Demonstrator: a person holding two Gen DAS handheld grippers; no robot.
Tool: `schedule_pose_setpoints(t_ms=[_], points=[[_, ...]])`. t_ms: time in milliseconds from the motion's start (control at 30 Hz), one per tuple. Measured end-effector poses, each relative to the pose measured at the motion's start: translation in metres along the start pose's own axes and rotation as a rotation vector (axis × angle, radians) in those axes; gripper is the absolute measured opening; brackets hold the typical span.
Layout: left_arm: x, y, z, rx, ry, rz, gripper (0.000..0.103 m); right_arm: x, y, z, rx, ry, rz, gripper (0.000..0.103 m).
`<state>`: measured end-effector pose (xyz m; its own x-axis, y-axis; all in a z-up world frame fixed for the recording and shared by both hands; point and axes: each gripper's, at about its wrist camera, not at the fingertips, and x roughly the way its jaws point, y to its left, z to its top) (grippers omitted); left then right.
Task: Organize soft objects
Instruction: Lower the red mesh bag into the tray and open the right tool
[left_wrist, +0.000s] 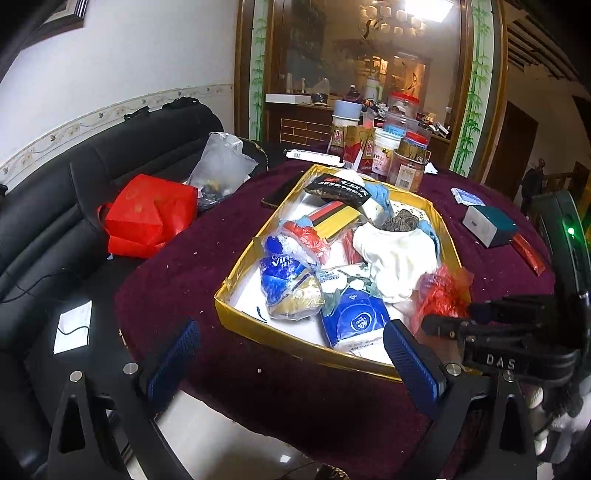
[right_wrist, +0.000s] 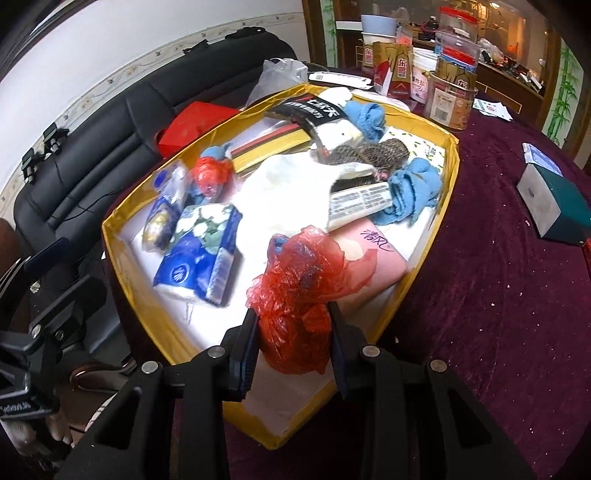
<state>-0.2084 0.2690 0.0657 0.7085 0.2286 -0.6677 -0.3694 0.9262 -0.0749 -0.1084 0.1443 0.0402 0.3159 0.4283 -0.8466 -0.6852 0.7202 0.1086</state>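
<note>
Maroon velvet table by a black sofa, with the gold-rimmed box (right_wrist: 428, 254) of soft things on it.

Right gripper (right_wrist: 293, 345) is clamped on the red plastic bag (right_wrist: 295, 295), pads pressing both sides of the crumpled bundle, which hangs over the box's near right corner, above the pink packet (right_wrist: 373, 251). It bulges forward from the claw toward the white cloth (right_wrist: 288, 188), so any release drops it inside the rim. Left gripper (left_wrist: 291, 354) hovers spread wide and empty at the near edge, the blue tissue pack (left_wrist: 354, 321) just ahead of it, nearer that hand.
</note>
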Motion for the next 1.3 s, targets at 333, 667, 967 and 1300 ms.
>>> schedule_pose_setpoints(t_ms=[333, 667, 967, 1300], points=[[0.005, 0.002, -0.002, -0.003, 0.019, 0.006, 0.101, 0.000, 0.016, -0.005, -0.053, 0.008, -0.005, 0.032], [0.003, 0.004, -0.007, -0.008, 0.024, -0.009, 0.101, 0.008, 0.028, -0.007, -0.071, 0.024, -0.008, 0.037], [0.005, 0.008, -0.006, -0.021, 0.028, -0.012, 0.101, -0.023, 0.023, -0.009, -0.034, -0.053, -0.003, 0.068], [-0.007, -0.007, -0.005, -0.008, 0.019, -0.029, 0.101, -0.064, -0.007, -0.027, 0.068, -0.155, 0.043, 0.070]])
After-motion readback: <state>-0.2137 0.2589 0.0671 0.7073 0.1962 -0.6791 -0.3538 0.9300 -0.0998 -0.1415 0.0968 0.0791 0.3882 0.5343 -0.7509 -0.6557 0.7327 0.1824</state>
